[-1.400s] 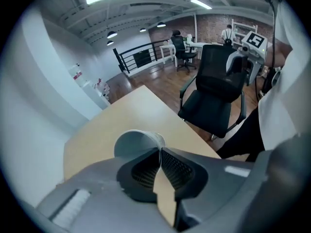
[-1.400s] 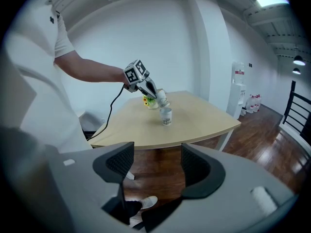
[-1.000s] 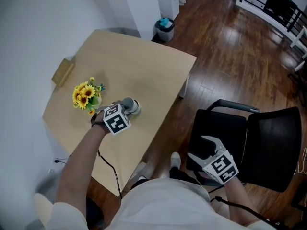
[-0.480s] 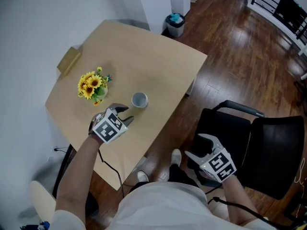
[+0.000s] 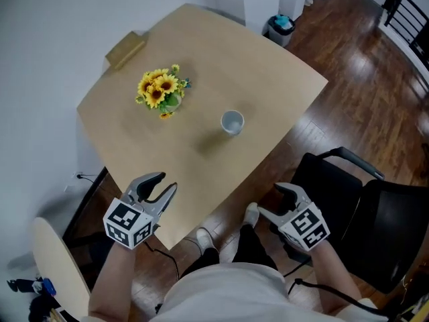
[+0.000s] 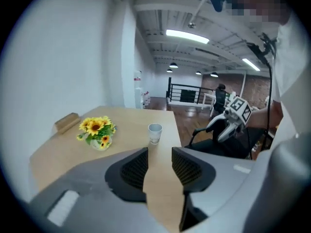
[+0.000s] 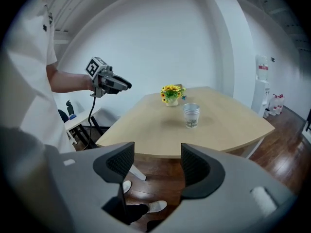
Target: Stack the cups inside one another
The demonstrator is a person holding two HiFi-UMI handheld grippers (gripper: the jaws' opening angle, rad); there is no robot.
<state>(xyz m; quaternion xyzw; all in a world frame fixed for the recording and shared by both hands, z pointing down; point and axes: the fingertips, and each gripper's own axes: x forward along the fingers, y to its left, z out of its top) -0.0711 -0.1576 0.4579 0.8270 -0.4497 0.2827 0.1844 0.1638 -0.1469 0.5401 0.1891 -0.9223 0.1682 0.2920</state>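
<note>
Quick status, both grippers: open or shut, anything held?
Left gripper: open, nothing between the jaws.
Right gripper: open, nothing between the jaws.

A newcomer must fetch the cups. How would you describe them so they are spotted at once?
Find the tan table by the white wall. On its side away from the wall, apart from the sunflowers, stand the cups, upright. They are the only pale, open-topped thing there.
</note>
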